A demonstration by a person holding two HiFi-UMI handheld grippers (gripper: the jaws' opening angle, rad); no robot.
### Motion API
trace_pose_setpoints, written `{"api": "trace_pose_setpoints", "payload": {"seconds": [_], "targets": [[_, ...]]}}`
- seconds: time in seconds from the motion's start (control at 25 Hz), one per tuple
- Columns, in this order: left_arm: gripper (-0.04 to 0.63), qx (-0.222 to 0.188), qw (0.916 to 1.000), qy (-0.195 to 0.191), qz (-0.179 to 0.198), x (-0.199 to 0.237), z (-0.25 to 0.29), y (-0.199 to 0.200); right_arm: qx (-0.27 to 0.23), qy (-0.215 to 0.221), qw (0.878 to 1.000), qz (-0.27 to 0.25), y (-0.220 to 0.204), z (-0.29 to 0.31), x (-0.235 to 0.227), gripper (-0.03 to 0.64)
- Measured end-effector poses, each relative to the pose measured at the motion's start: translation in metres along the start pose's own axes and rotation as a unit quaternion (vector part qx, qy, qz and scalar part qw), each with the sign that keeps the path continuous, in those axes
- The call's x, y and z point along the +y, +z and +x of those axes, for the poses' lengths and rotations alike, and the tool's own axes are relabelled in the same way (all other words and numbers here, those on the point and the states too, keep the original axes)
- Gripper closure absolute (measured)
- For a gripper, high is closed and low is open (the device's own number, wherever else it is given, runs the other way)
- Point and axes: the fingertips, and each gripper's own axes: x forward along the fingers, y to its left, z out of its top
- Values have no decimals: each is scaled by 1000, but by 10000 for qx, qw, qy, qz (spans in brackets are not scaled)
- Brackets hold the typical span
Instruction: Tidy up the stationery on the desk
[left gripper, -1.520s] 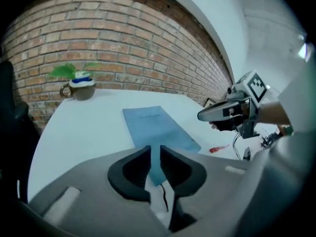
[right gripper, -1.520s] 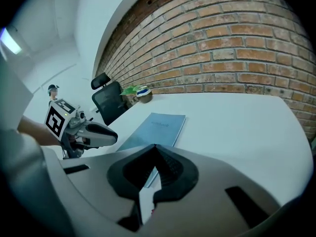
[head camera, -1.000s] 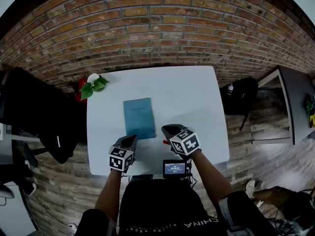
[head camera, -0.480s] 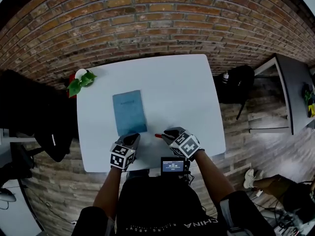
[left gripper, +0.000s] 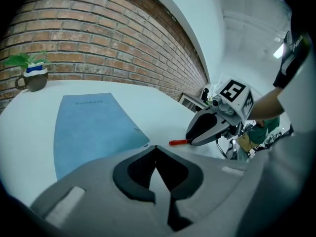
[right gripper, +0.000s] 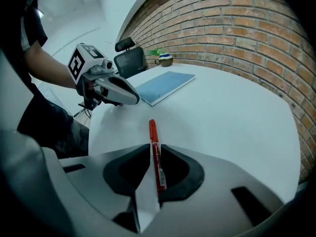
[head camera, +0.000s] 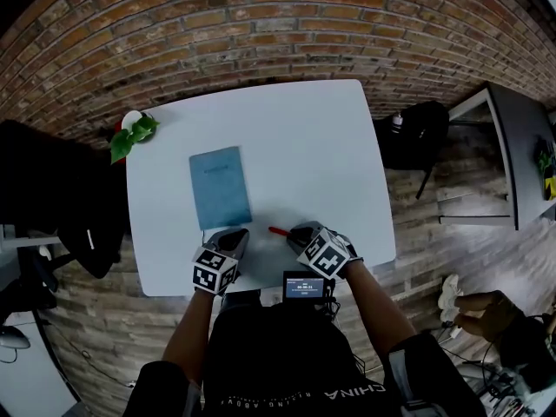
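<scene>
Straddling a red pen with the right gripper: jaws narrowly apart, having just been opening, with the barrel running lengthwise through the gap. Cannot tell whether either pad touches the barrel. Leaves the pen flat on the white desk, close to the front edge and about midway along it, with its red end poking out past the jaw tips toward the left edge. Points steeply down at the surface from the person's right side.

Shows the left gripper closed tight on nothing, tips meeting in a point, lowered near the front edge just left of the pen and apart from it. Brings those tips right up to the near right corner of a blue notebook; cannot tell whether touching.

Finds that notebook closed and flat on the left half of the desk, long sides running front to back, apart from the left edge and the back edge. Finds a leafy plant in a small mug at the back left corner. Shows a small lit screen at the front edge, just behind the right gripper. Backs onto a brick wall beyond the back edge, with a black chair off the right edge.
</scene>
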Motion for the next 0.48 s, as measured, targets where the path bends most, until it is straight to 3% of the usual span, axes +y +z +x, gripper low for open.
{"api": "trace_pose_setpoints", "payload": {"seconds": [0.48], "targets": [[584,-25,9999,104,-39,5,-9,-1,-19,-42,9997,220,1,3,-4,566]]}}
